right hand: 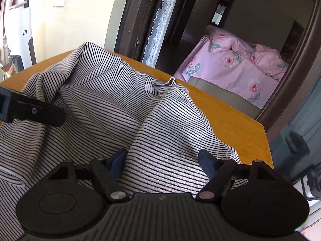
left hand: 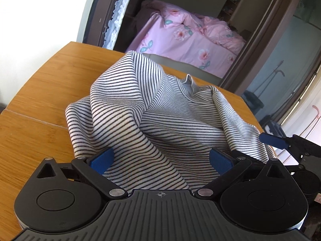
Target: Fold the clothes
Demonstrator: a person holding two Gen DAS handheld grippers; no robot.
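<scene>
A black-and-white striped garment [left hand: 152,108] lies crumpled in loose folds on a wooden table [left hand: 50,84]; it also fills the right wrist view [right hand: 112,108]. My left gripper [left hand: 160,160] is open, its blue pads [left hand: 102,159] spread wide with the cloth's near edge lying between them. My right gripper [right hand: 163,160] is open too, over the garment's right near edge. The right gripper's blue tip shows at the right of the left wrist view [left hand: 274,140]. The left gripper's black finger [right hand: 34,110] reaches over the cloth in the right wrist view.
The table's far edge [right hand: 220,100] and right corner [right hand: 262,132] are close behind the garment. Beyond is a doorway with a lace curtain [right hand: 160,30] and a bed with pink floral bedding [left hand: 186,38].
</scene>
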